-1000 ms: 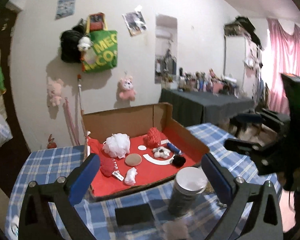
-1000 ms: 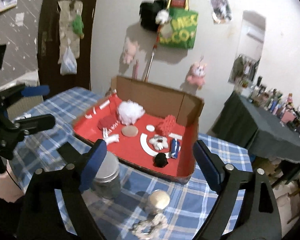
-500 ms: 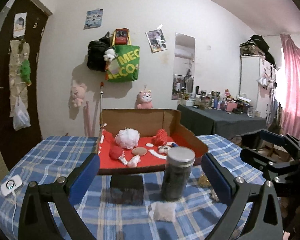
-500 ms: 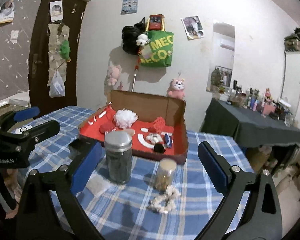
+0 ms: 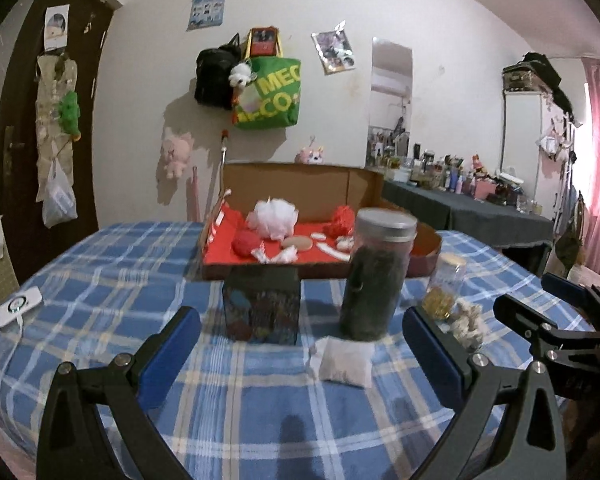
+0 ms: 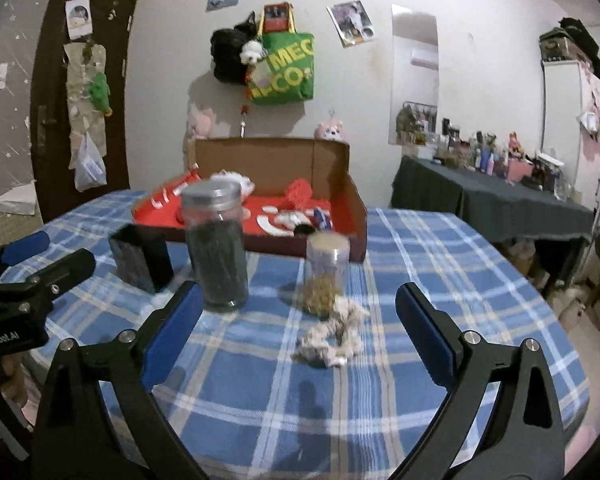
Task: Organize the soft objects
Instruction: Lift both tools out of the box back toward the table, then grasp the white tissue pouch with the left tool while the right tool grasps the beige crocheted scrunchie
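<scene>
Both pairs of fingers stood wide apart over the table (image 5: 100,280), gripping nothing: the left gripper (image 5: 300,352) faced a white pouch (image 5: 346,362), the right gripper (image 6: 300,320) a knotted rope (image 6: 332,336). Behind the jars, the cardboard box (image 5: 300,188) held more soft objects.

left tongs (image 5: 300,344): black frame, blue pads, silver screws | right tongs (image 6: 298,316): same build | white lettering on left body

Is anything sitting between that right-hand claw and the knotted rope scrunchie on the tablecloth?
Nothing visible does. The right gripper is open, and the rope scrunchie lies on bare cloth just ahead of its fingers. The small jar stands behind the scrunchie.
</scene>
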The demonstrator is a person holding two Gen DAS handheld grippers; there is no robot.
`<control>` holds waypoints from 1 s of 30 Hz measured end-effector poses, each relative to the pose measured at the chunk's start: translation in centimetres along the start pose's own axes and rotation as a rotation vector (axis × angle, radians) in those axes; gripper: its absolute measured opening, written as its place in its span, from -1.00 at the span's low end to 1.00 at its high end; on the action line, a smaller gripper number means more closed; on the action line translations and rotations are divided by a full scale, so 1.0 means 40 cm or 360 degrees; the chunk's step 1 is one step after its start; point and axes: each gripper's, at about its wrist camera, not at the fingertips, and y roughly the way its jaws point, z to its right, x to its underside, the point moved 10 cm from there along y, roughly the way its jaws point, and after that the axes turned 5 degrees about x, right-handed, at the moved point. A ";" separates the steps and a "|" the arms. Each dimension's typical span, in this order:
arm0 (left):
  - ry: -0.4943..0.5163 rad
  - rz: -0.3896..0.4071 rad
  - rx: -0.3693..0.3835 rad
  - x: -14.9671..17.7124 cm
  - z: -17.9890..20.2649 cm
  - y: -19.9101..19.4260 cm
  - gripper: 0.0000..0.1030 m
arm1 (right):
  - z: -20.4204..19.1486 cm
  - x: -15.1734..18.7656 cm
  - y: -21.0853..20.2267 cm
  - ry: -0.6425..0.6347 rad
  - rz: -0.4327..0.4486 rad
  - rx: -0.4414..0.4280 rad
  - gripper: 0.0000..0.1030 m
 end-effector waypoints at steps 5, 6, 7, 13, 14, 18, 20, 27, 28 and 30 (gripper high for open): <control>0.0036 -0.0064 -0.0053 0.050 -0.005 0.026 1.00 | 0.007 0.063 0.038 0.0012 -0.0088 0.0022 0.91; 0.0038 -0.0076 -0.0060 0.059 -0.006 0.030 1.00 | 0.006 0.074 0.041 0.0016 -0.0101 0.0021 0.91; 0.0039 -0.0088 -0.0064 0.066 -0.006 0.035 1.00 | 0.009 0.086 0.047 0.0025 -0.0119 0.0019 0.91; 0.0021 -0.0175 -0.0075 0.110 -0.011 0.065 1.00 | 0.017 0.139 0.078 0.0050 -0.0207 0.0024 0.91; 0.0015 -0.0191 -0.0071 0.116 -0.011 0.070 1.00 | 0.019 0.147 0.081 0.0052 -0.0220 0.0024 0.91; -0.0003 -0.0222 -0.0060 0.122 -0.010 0.083 1.00 | 0.020 0.160 0.089 0.0042 -0.0241 0.0030 0.91; -0.0007 -0.0241 -0.0051 0.123 -0.007 0.091 1.00 | 0.020 0.161 0.093 0.0041 -0.0254 0.0027 0.91; -0.0026 -0.0330 -0.0007 0.122 0.009 0.137 1.00 | 0.041 0.154 0.122 0.0061 -0.0300 0.0009 0.91; -0.0025 -0.0350 0.0000 0.122 0.013 0.146 1.00 | 0.045 0.153 0.129 0.0065 -0.0313 0.0004 0.91; -0.0020 -0.0398 0.0017 0.123 0.022 0.165 1.00 | 0.055 0.149 0.146 0.0075 -0.0346 -0.0012 0.91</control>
